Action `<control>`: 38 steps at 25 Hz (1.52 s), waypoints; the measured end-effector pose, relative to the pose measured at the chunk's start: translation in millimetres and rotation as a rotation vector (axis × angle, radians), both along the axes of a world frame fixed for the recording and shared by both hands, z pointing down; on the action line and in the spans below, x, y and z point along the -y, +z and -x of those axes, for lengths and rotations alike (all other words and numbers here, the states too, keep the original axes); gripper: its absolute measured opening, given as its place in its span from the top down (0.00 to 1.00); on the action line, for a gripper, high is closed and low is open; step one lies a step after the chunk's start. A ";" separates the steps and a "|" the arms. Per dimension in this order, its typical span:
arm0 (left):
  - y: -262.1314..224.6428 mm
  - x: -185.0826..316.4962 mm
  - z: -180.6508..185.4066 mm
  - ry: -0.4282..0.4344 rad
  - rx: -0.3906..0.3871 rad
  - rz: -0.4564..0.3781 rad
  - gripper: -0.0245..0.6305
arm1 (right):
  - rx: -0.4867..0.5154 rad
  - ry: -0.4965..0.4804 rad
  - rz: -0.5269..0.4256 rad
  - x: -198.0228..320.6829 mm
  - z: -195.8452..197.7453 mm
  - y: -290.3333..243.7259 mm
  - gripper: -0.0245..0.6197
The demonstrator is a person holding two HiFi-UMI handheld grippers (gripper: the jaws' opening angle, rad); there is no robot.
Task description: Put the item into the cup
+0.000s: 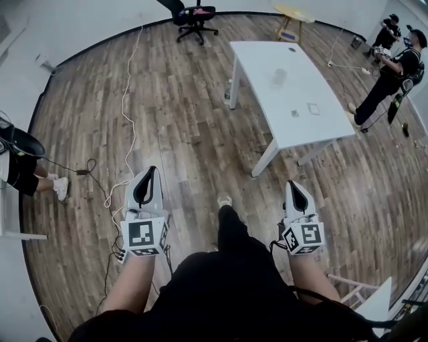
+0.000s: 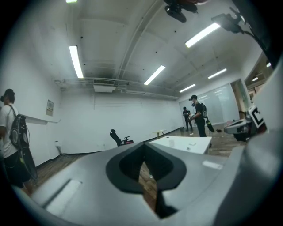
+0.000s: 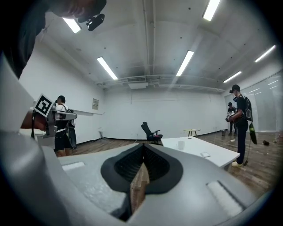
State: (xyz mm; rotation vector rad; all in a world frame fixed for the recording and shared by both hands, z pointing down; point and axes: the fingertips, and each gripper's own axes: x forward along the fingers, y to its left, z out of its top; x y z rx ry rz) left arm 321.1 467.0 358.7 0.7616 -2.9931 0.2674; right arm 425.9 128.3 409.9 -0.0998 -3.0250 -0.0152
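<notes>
A white table (image 1: 302, 127) stands ahead and to the right on the wooden floor. On it I see a pale cup (image 1: 279, 77) and two small flat items, one (image 1: 295, 113) dark and one (image 1: 313, 107) square and light. The cup (image 3: 180, 145) and the square item (image 3: 205, 155) also show in the right gripper view, and the cup (image 2: 171, 143) shows in the left gripper view. My left gripper (image 1: 152, 172) and right gripper (image 1: 292, 184) are held level over the floor, well short of the table. Both have their tips together and hold nothing.
A black office chair (image 1: 194, 13) and a small round table (image 1: 292, 13) stand at the far wall. Two people (image 1: 391, 70) stand right of the white table, and another person (image 1: 27, 170) is at the left edge. A cable (image 1: 127, 120) trails across the floor.
</notes>
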 end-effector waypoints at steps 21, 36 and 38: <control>-35.2 60.4 226.0 -0.047 0.012 0.049 0.95 | -0.059 -0.047 0.068 55.8 244.1 22.7 0.96; -23.6 68.4 329.4 -0.085 0.017 0.024 0.95 | -0.055 -0.109 0.002 65.1 364.3 20.5 0.96; -14.9 67.3 349.5 -0.076 0.006 0.019 0.95 | -0.068 -0.097 -0.005 63.9 377.7 25.6 0.96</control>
